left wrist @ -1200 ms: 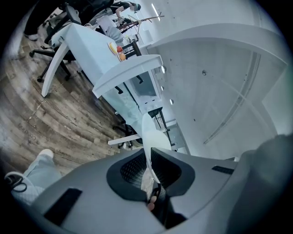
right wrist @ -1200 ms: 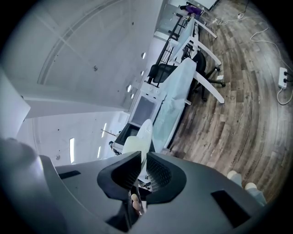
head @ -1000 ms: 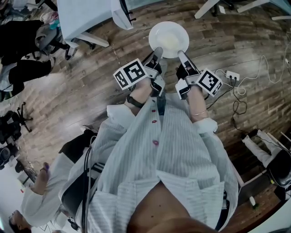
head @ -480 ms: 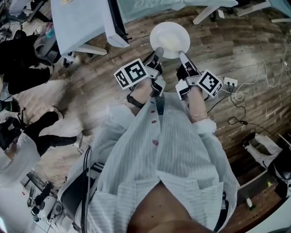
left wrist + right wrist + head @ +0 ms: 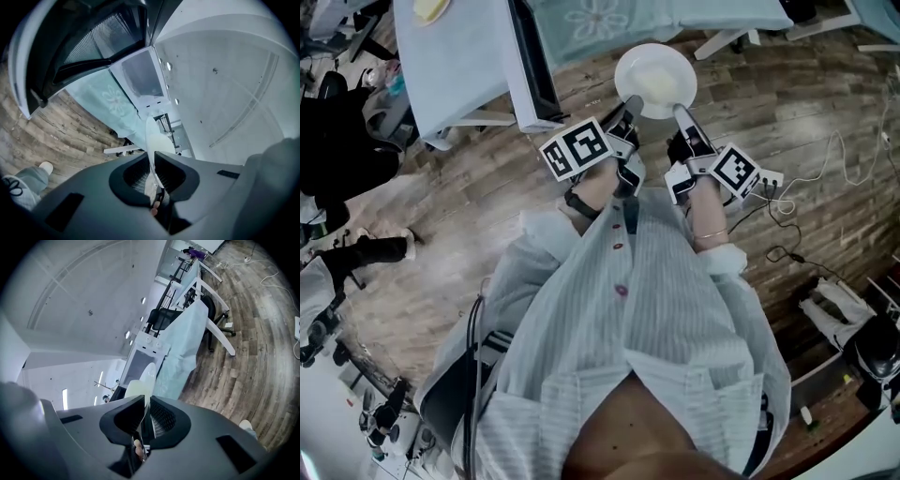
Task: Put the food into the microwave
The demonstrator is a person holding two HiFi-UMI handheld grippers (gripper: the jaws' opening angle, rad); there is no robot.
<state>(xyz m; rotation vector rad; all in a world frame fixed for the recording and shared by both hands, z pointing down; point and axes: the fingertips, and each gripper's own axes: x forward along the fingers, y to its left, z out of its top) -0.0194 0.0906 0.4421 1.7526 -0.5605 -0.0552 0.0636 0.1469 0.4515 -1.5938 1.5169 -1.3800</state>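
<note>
A white plate point(image 5: 667, 58) with a pale yellow portion of food point(image 5: 652, 86) hangs level in the air above the wooden floor point(image 5: 787, 103), carried in front of my striped shirt point(image 5: 647, 328).

Just left of the plate stands a tall dark panel point(image 5: 532, 58) in a white frame. In the left gripper view it has a fine mesh across it. It edges a light-blue table point(image 5: 459, 56) further left of the plate, and a small yellow thing point(image 5: 431, 9) lies on that table's far end. Beyond the plate is a second table under a pale green cloth point(image 5: 609, 21) printed with a flower. A white table leg point(image 5: 724, 41) slants to the plate's upper right. To the right of the plate and nearer me, a white power strip point(image 5: 774, 178) lies on the floor with a white cable point(image 5: 848, 141) looping away from it.

My left gripper point(image 5: 628, 101) is clenched on the plate's near-left rim. My right gripper point(image 5: 679, 111) is clenched on its near-right rim. In each gripper view the thin white rim runs edge-on between the two dark pads, with the jaws nearly together on it.

Count: one plate, one portion of food, two grippers, two marker cubes, two tables, one power strip.
</note>
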